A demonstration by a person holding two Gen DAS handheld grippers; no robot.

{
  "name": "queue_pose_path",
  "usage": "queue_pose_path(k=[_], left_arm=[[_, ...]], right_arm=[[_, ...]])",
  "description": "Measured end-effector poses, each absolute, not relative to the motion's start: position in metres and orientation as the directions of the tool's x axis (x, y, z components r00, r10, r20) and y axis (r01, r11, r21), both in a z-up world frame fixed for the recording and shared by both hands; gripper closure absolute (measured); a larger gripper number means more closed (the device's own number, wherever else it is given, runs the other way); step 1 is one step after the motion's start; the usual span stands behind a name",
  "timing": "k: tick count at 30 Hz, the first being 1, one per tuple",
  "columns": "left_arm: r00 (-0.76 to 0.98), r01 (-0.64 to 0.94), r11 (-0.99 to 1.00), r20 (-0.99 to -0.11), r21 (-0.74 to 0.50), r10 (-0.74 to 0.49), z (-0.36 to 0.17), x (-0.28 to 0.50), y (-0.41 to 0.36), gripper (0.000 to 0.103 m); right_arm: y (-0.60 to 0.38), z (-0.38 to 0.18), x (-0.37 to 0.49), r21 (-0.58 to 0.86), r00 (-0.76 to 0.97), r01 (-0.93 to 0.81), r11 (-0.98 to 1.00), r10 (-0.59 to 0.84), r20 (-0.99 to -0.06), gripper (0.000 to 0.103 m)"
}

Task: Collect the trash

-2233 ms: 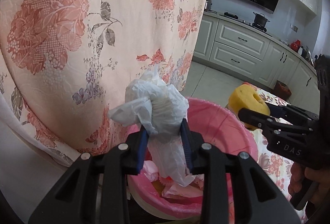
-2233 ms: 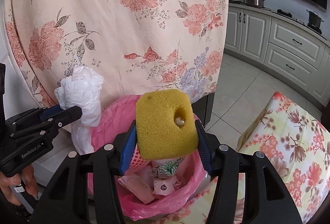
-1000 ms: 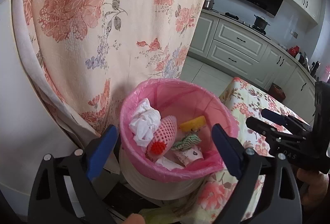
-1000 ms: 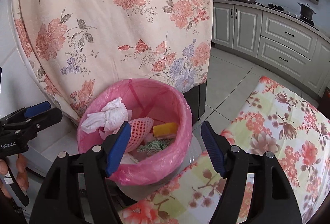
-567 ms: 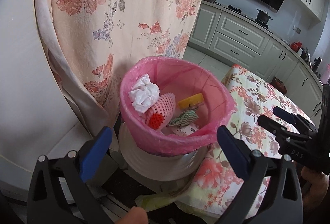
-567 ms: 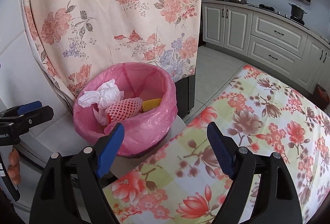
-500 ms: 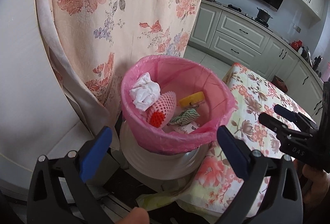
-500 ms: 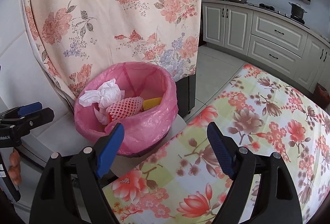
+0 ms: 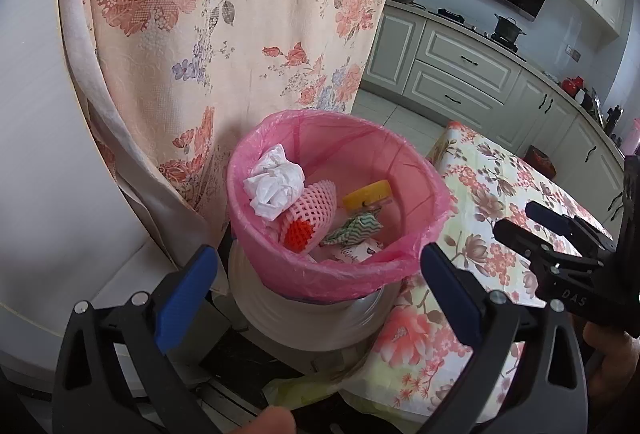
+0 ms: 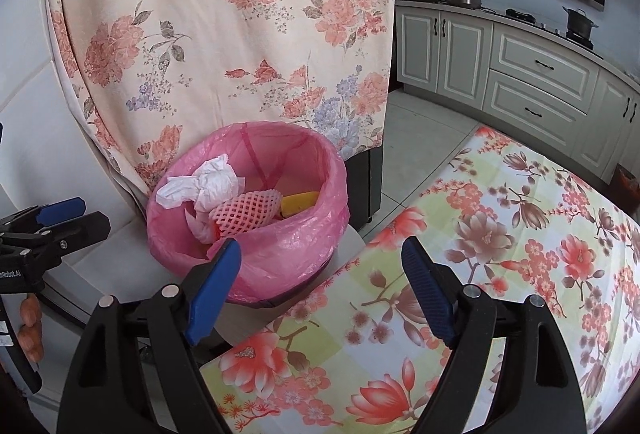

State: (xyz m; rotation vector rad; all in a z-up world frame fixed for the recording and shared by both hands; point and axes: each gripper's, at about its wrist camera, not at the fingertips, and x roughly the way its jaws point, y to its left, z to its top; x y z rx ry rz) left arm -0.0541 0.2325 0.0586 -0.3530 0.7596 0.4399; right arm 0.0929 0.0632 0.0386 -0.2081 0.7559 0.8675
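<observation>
Now both tools hang empty: the left gripper and right gripper are spread wide, holding nothing. Trash sits inside the pink-lined bin, white wad at ten o'clock, yellow sponge, probably, at two, so the floral table stays tidy.

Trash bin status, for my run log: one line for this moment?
left gripper: open | right gripper: open | bin: holds tissue, sponge

The bin liner is thin, crinkled pink plastic; the white wad looks like crumpled paper; the fruit sleeve is foam netting; the tablecloth seems smooth, slightly glossy.
</observation>
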Motion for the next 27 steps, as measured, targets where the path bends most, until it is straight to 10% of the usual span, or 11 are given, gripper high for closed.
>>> queue_pose_path(k=[27], left_arm=[[0.654,-0.486,0.861,-0.716,-0.151,0.244,0.0627,-0.0482,0.2301,0.005]], right_arm=[[0.0603,0.0425,0.0944,0.135,0.409,-0.754,0.643,0.621,-0.669,0.022]])
